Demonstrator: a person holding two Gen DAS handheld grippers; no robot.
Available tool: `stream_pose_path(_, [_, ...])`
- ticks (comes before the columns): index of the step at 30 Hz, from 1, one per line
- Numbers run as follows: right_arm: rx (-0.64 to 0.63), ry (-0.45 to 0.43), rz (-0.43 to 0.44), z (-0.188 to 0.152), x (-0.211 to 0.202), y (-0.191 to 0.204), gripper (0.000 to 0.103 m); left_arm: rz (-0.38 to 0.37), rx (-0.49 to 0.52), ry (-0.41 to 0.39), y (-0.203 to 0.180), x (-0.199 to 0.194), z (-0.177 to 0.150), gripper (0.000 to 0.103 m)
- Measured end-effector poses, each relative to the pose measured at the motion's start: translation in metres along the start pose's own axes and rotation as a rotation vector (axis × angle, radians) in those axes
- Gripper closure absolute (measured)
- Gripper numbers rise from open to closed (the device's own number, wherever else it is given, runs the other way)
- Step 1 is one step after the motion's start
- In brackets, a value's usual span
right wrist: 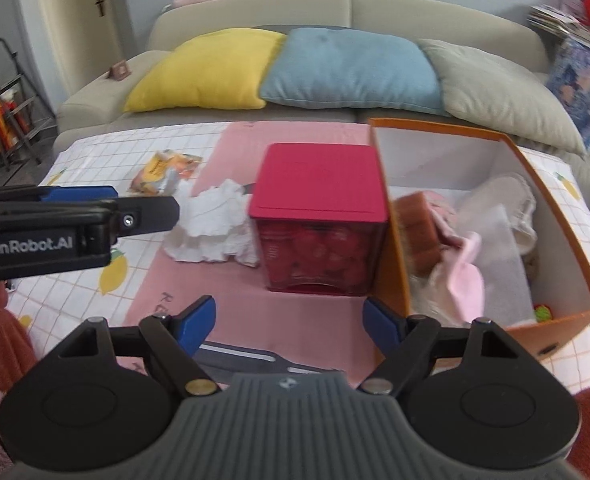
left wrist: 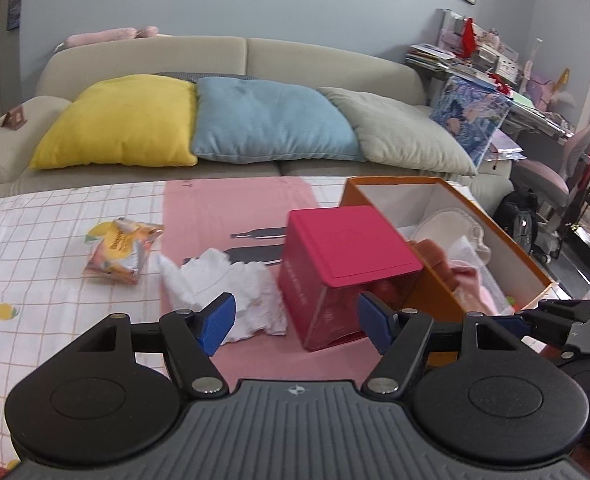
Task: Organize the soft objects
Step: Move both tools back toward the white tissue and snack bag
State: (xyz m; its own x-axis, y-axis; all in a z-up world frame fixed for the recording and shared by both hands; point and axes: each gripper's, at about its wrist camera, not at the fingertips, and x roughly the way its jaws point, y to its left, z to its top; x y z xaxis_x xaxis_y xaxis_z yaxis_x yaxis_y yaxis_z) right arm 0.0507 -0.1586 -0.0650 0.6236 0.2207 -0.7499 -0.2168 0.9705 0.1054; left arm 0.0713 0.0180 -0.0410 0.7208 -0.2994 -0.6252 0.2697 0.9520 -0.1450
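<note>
Left wrist view: both grippers' fingers (left wrist: 215, 322) spread wide and empty, so grabbing the crumpled white cloth (left wrist: 223, 284) at centre could knock the red lidded plastic box (left wrist: 347, 272) beside it.

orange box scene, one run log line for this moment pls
left hand-held gripper: open, empty | right hand-held gripper: open, empty | orange box: cloths inside | white cloth: on table

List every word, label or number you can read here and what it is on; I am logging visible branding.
"GenRobot.AI": white letters on the side of the left gripper, seen from the right wrist.
Snack packet: yellow print, too blurred to read.
Pink mat: dark lettering near its edge, too blurred to read.
Red box: faint marks on its side, unreadable.
</note>
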Motion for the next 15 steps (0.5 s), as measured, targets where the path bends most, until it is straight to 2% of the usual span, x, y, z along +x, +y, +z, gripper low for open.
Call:
stream_pose_path(6, [-0.089,-0.031,0.058,0.014,0.012,0.026,0.032,0.051,-0.066,0.005,0.032,0.001,-0.003,0.022])
stream_pose_path(15, [-0.224,-0.054,0.089,0.043,0.045,0.061,0.033,0.119,-0.145,0.029,0.072,0.013,-0.007,0.024])
